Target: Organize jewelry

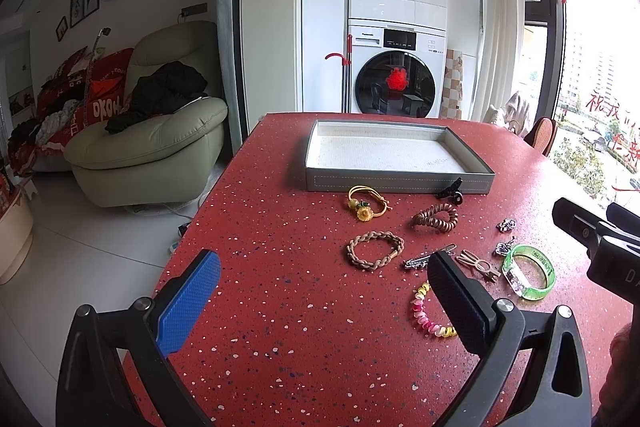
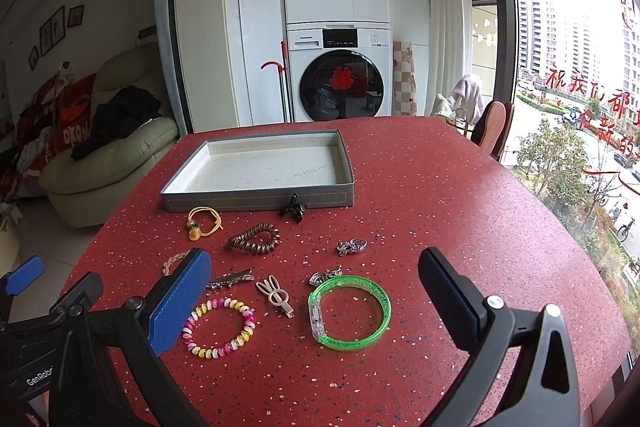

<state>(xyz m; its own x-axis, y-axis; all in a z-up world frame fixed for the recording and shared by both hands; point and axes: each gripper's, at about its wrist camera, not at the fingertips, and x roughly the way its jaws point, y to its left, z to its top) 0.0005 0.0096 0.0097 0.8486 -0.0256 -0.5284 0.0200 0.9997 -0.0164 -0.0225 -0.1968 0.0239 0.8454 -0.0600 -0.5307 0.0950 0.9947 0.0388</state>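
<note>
A grey tray (image 1: 400, 183) (image 2: 260, 198) with a white lining stands empty on the red speckled table. In front of it lie several pieces: a yellow flower hair tie (image 1: 366, 205) (image 2: 203, 221), a brown coil tie (image 1: 436, 218) (image 2: 255, 239), a braided bracelet (image 1: 374, 250), a silver clip (image 2: 230, 279), a beige rabbit clip (image 2: 276, 294), a green bangle (image 1: 528, 270) (image 2: 349, 313) and a pink-yellow bead bracelet (image 1: 428, 315) (image 2: 219, 327). My left gripper (image 1: 324, 265) is open and empty above the table. My right gripper (image 2: 316, 267) is open and empty near the green bangle.
A black claw clip (image 1: 451, 190) (image 2: 293, 210) leans at the tray's front wall. Two silver charms (image 2: 352, 247) (image 2: 324, 277) lie near the bangle. The table edge (image 1: 208, 203) drops to the floor on the left; a green armchair (image 1: 152, 139) stands beyond.
</note>
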